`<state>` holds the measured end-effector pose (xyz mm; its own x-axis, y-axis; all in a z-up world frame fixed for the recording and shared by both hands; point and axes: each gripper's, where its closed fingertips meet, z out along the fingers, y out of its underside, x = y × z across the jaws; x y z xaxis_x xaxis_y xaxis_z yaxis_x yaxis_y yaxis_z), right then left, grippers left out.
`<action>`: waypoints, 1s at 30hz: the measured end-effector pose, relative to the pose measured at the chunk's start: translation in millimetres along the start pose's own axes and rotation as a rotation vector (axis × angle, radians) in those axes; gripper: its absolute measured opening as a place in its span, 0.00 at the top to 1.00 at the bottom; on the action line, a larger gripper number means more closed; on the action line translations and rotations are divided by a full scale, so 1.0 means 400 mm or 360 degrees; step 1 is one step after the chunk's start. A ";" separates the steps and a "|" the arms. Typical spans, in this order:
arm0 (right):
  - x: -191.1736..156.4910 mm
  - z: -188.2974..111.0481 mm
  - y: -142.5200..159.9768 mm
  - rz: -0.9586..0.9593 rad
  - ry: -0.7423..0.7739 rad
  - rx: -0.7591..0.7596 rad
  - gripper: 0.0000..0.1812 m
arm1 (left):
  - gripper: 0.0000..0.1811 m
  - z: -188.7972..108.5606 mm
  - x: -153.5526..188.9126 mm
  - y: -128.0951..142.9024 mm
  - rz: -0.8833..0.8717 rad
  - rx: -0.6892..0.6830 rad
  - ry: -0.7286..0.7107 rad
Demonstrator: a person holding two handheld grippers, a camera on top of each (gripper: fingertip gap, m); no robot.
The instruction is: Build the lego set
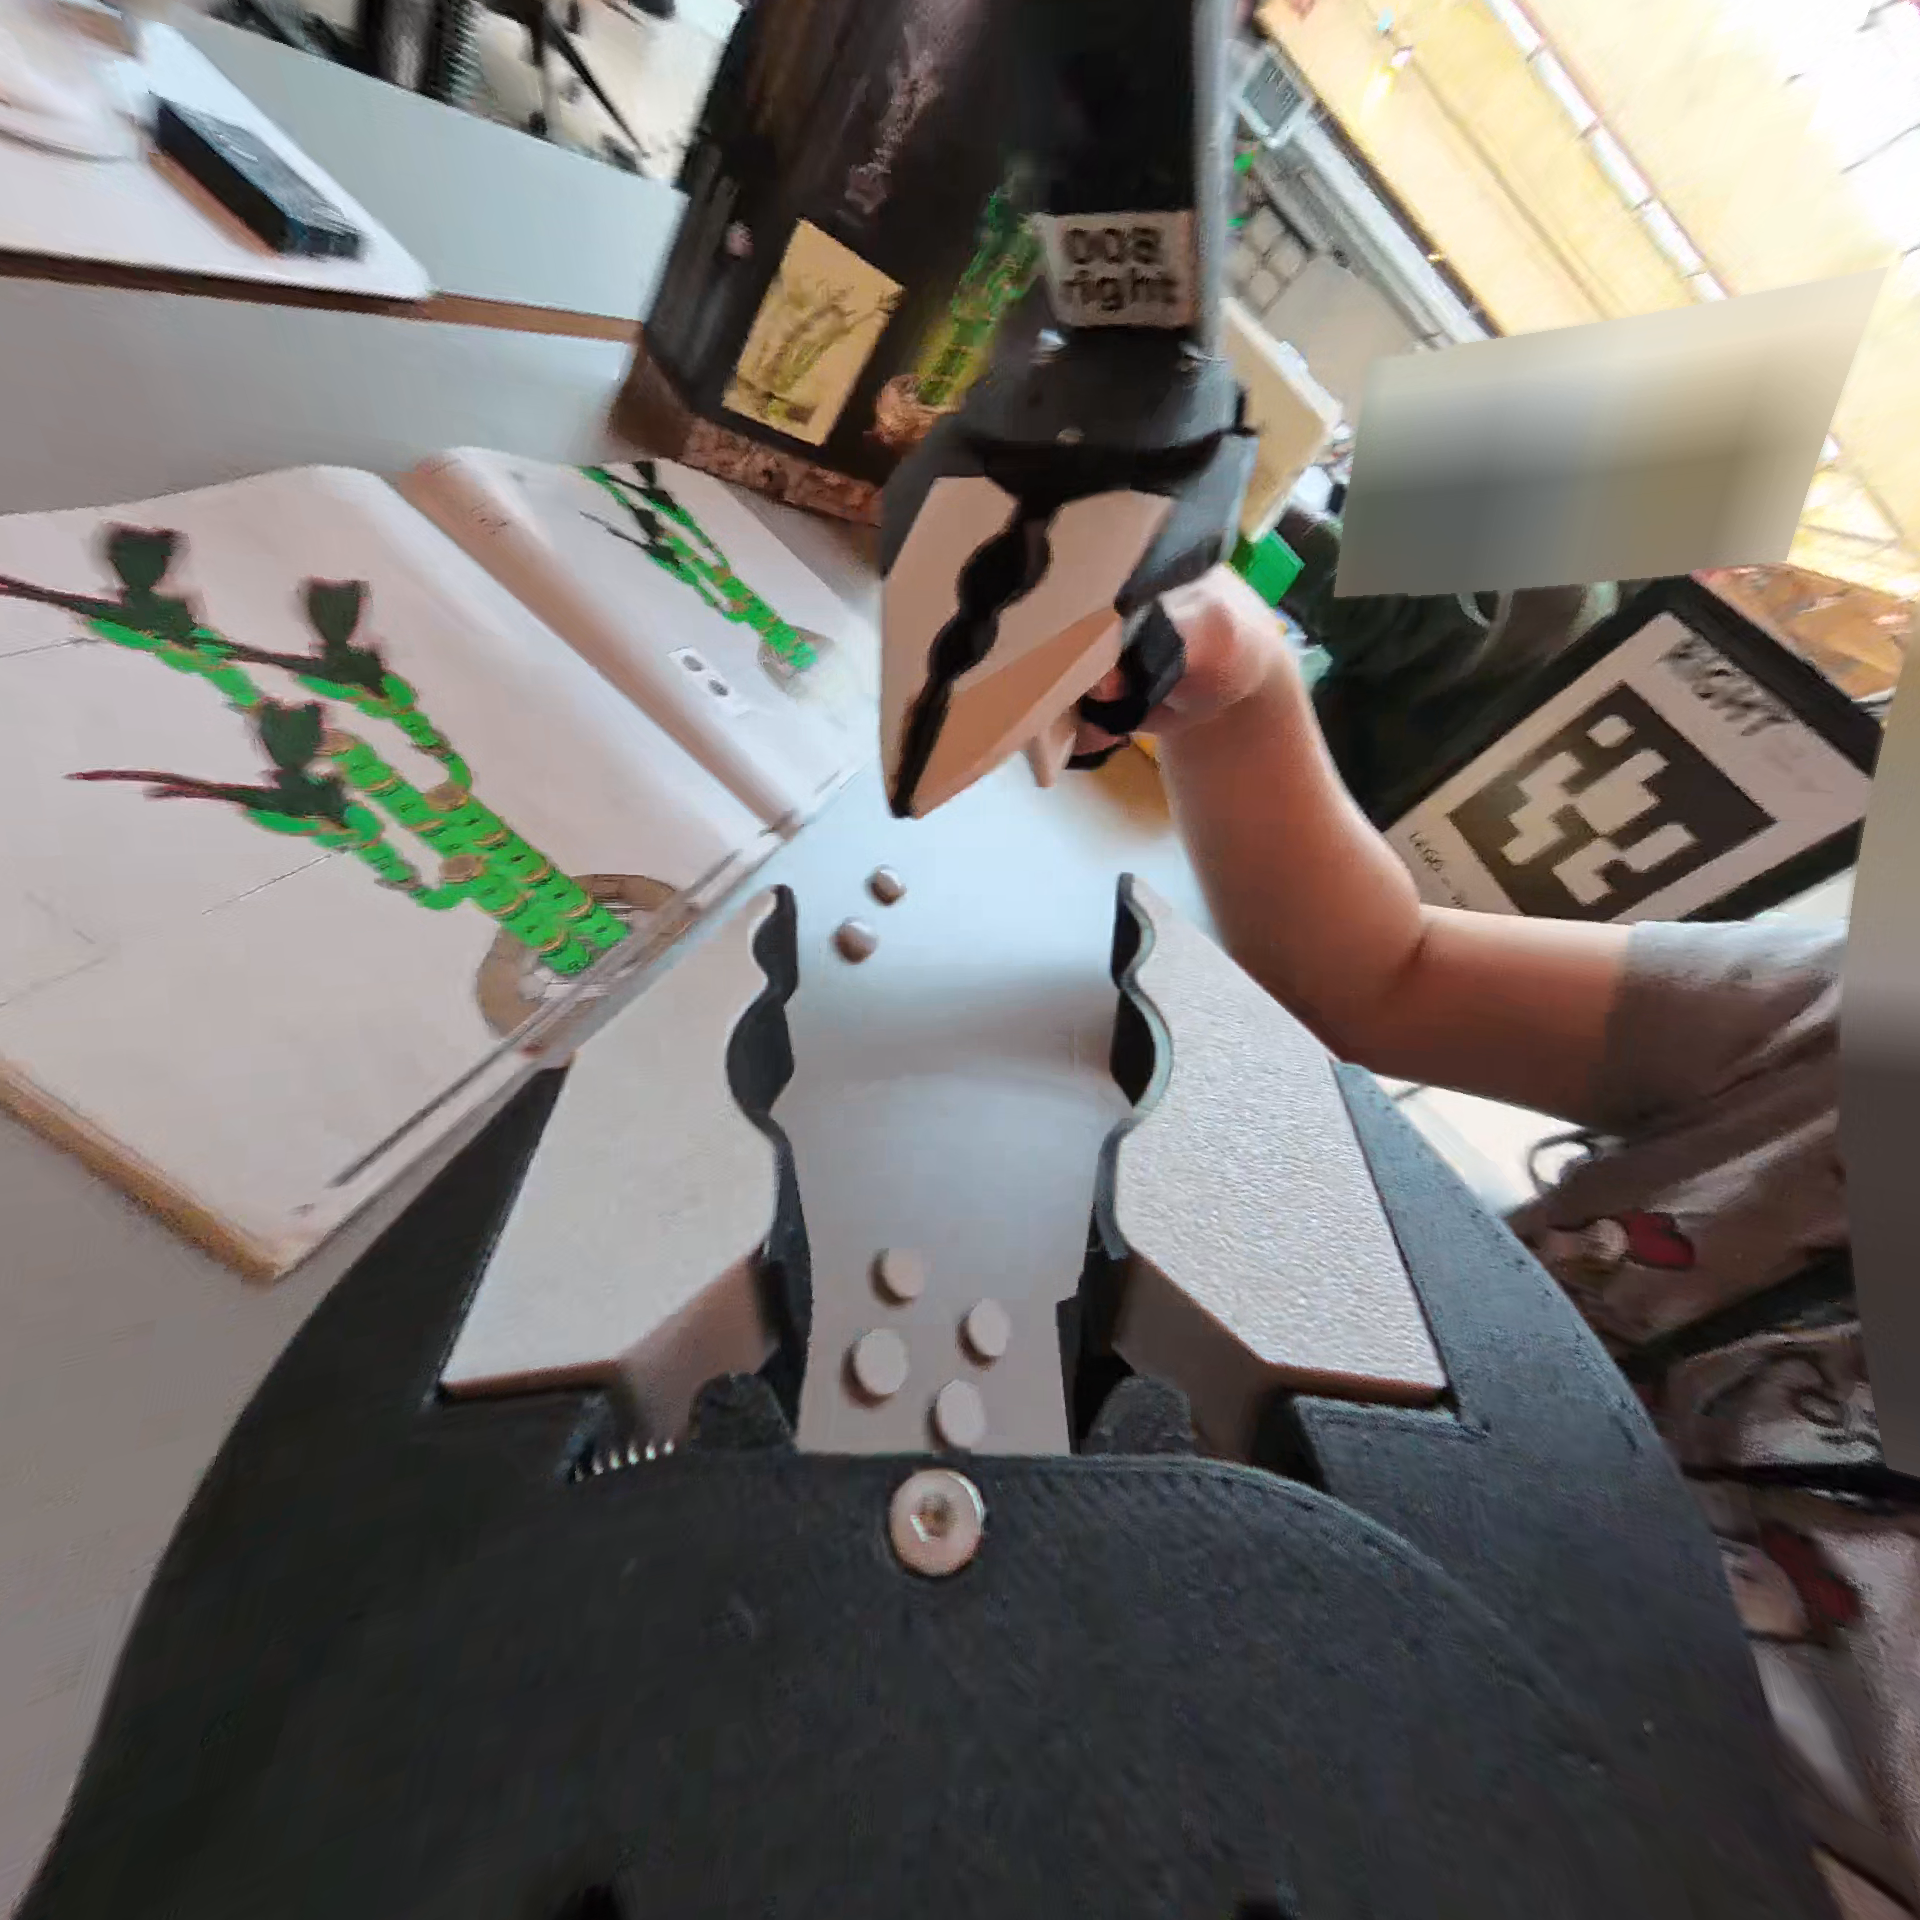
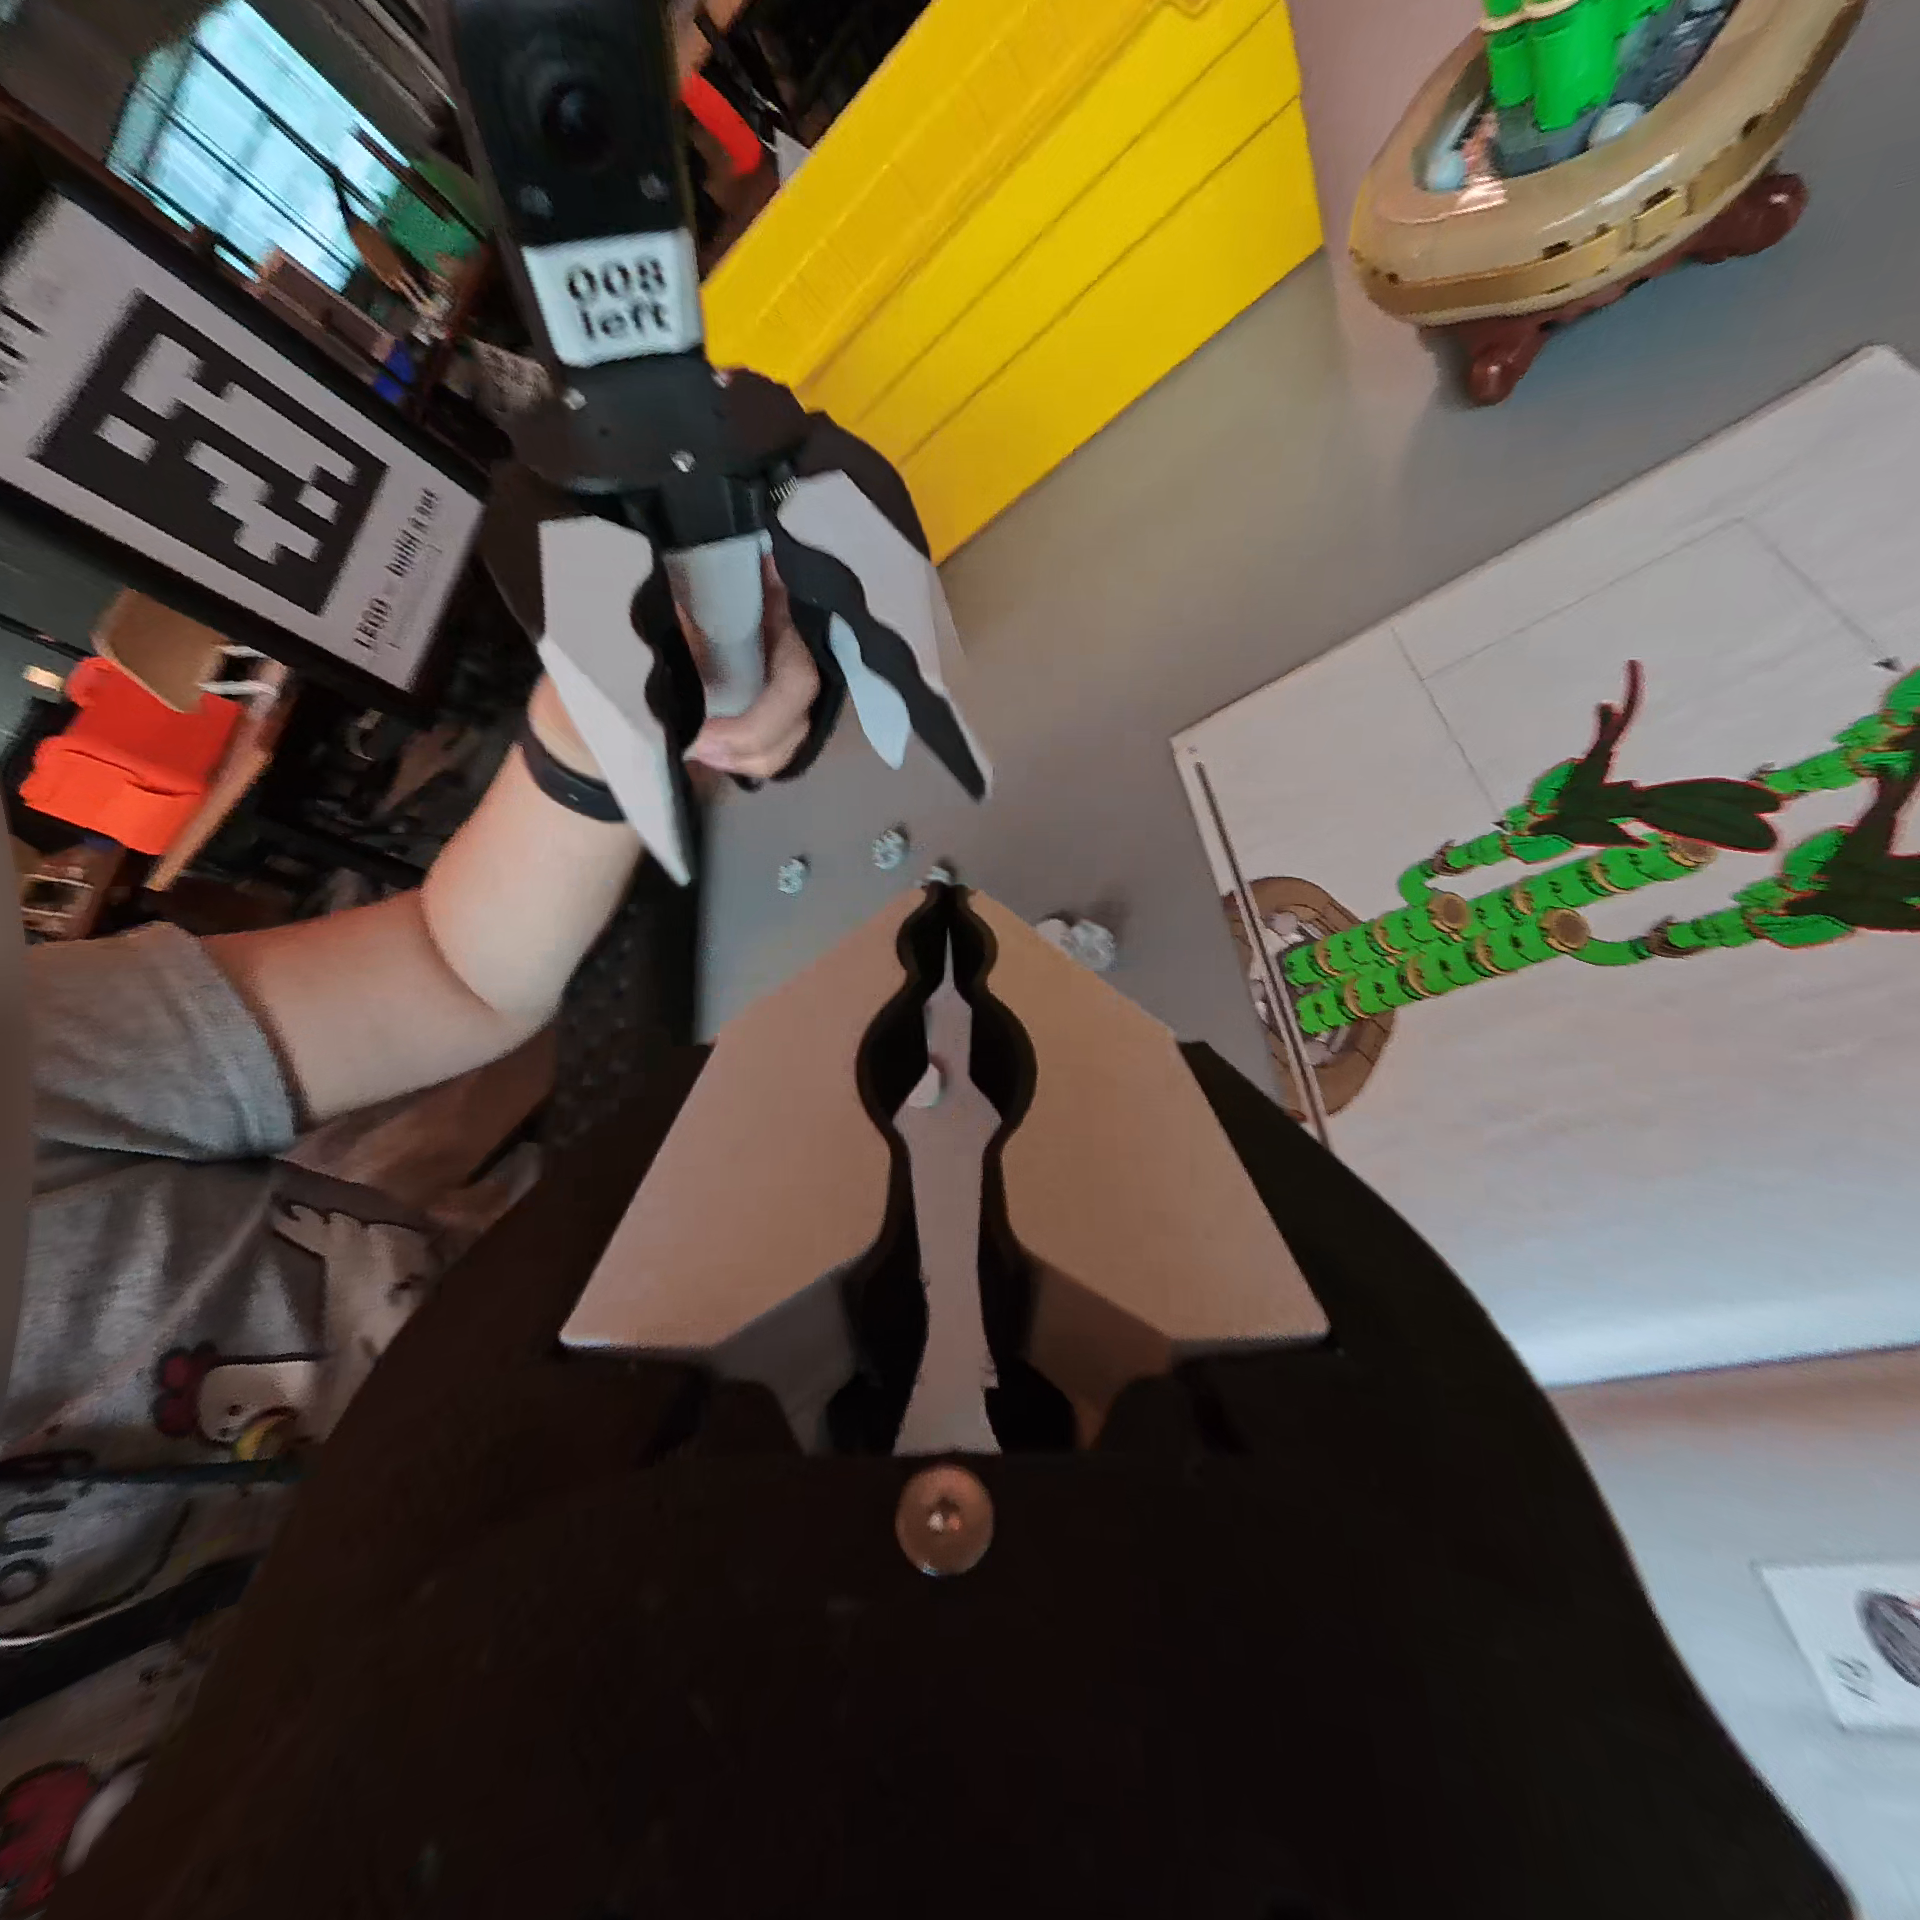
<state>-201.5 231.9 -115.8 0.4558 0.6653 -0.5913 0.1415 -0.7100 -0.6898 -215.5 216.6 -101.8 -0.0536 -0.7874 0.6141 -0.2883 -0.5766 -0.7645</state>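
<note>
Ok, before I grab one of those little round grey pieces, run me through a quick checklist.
1. Left gripper open: ok.
2. Round grey pieces loose on the table between its fingers: ok.
3. Right gripper free to pick: not ok, shut.
4. Right gripper holding a piece: cannot tell.
5. Instruction booklet open: ok.
6. Partly built model clear of both grippers: ok.

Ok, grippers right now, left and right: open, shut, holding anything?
Left gripper: open, empty, above small round pieces.
Right gripper: shut at the tips; whether it pinches a piece cannot be told.
</note>
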 end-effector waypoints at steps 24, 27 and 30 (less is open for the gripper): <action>0.089 0.018 0.042 -0.0501 0.0525 -0.0238 0.95 | 0.86 -0.011 -0.189 0.213 0.0587 -0.0803 -0.0541; 0.093 0.024 0.055 -0.0511 0.0532 -0.0288 0.95 | 0.94 -0.016 -0.201 0.228 0.0660 -0.0864 -0.0584; 0.092 0.024 0.056 -0.0514 0.0528 -0.0291 0.95 | 0.97 -0.015 -0.195 0.231 0.0708 -0.0879 -0.0574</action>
<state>-190.1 242.8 -157.0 0.6142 0.7697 -0.1742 0.4598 -0.5284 -0.7137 -243.7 226.0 -219.3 0.0104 -0.9949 0.1005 -0.7498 -0.0742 -0.6575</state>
